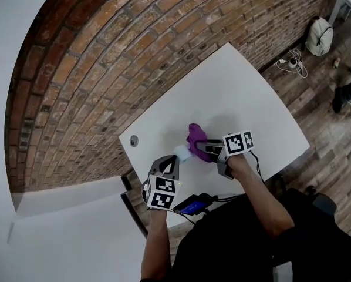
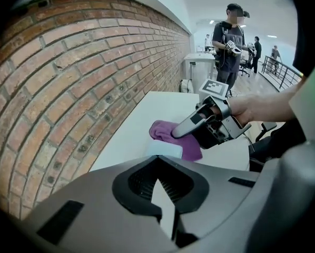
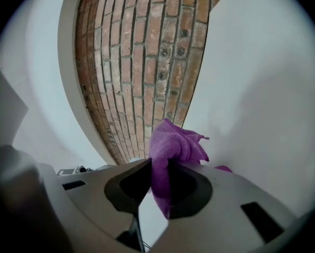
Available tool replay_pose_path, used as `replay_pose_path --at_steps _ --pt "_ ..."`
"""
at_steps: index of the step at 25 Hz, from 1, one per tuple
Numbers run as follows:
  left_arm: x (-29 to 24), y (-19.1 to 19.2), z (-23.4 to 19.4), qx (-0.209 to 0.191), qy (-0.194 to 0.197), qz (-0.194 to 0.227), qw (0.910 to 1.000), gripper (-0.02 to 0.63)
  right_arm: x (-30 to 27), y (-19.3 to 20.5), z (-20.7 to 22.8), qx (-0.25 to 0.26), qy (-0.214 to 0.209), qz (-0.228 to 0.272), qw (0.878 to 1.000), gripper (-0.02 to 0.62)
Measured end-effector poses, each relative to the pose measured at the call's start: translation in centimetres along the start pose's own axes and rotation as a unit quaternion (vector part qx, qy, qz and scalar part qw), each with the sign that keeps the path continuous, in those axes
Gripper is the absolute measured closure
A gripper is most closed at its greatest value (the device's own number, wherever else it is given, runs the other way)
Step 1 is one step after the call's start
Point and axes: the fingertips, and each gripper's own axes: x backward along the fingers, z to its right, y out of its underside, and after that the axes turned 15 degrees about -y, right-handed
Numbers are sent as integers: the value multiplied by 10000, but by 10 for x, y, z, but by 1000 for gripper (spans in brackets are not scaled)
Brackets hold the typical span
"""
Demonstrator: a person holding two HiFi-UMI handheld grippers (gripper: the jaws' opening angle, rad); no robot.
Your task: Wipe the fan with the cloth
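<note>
The wiping step looks to be in hand, with the cloth already against the fan.

The left gripper points steeply down at the near part of the white worktop. Its jaws are closed. The small pale fan sits right at their tips, but I cannot tell whether they pinch any part of it or only brace it.

Just right of the fan, and touching it, is the purple cloth. It is bunched up, and part of it drapes over the fan's top. The right gripper lies roughly level, with its jaws clamped on a fold of the cloth. The rest of the cloth spills out ahead of the tips.

For the next move, I judge that the right gripper should drag the cloth across the fan's surface with light pressure while the left one keeps the fan from sliding. The fan looks light, so a hard push could shove it along the worktop.

By my count there is one fan, one cloth, two grippers and one worktop.
</note>
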Motion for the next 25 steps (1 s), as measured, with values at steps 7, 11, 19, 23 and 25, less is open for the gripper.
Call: replay_pose_path --at_steps 7,11,19,23,25 --pt "1 -2 0 -29 -68 -36 10000 607 -15 -4 -34 -114 -605 87 9981 520" --pt "1 1 1 -61 -90 -138 9998 609 -18 13 -2 -289 -182 -147 9993 520" --pt "2 0 1 -43 -130 -175 9998 609 14 9 21 117 676 -401 9968 520" --pt "2 1 2 3 -132 -181 9998 608 -15 15 -8 -89 -121 -492 9987 520" --pt "2 1 4 12 -93 -186 9998 609 -20 20 -2 -168 -78 -527 9984 520"
